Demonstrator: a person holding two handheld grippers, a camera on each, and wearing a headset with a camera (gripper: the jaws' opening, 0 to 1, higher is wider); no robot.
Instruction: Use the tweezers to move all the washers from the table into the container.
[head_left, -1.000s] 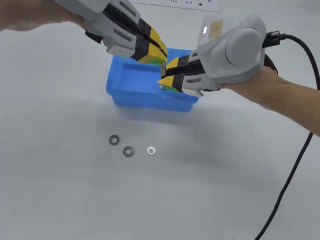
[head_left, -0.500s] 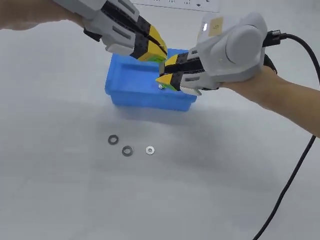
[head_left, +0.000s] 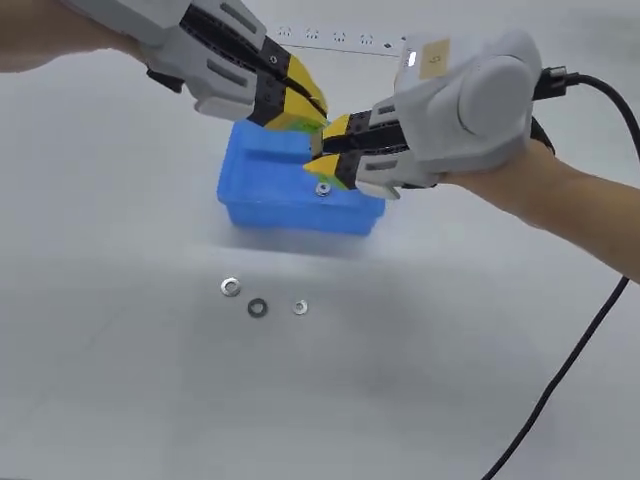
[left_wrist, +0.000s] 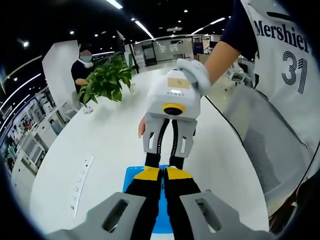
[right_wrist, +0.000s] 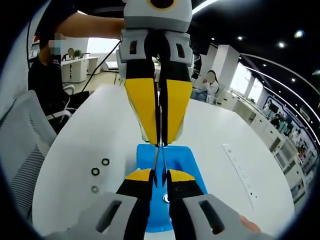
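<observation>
**1. L gripper** (head_left: 308, 110): held in L hand (head_left: 45, 30). Enters the head view from 10 o'clock, body sloping down toward 4 o'clock. Tips hang over the far part of the container (head_left: 265, 185). In its own view (left_wrist: 163, 172) the jaws are drawn in to a thin slit. In the R gripper view it comes down from 12 o'clock (right_wrist: 159, 137), yellow jaw faces almost meeting. Can't tell whether it pinches anything.

**2. R gripper** (head_left: 322, 155): held in R hand (head_left: 530, 185), forearm in from 3–4 o'clock. Body approx. level, nose toward 9 o'clock, tips nearly nose to nose w/ the L gripper's. Jaws (right_wrist: 160, 176) nearly closed on the tweezers (right_wrist: 159, 160). The thin steel blades run from between its jaws up to the L gripper's tips.

**3. Container**: blue, open top, on the table (head_left: 150, 390), beneath both sets of tips. Holds one binned washer (head_left: 322, 189) by the near wall, just under the R gripper's tips.

**4. Loose washers**: qty 3, on the table at 6–7 o'clock of the container, apart from it, in a shallow row: (head_left: 231, 287), (head_left: 257, 307), (head_left: 300, 307). They sit at 9 o'clock in the R gripper view.

**5. Misc.**: power strip (head_left: 330, 40) at 12 o'clock, beyond the container. Black cable (head_left: 585, 340) runs from the R gripper's rear toward 5 o'clock.
</observation>
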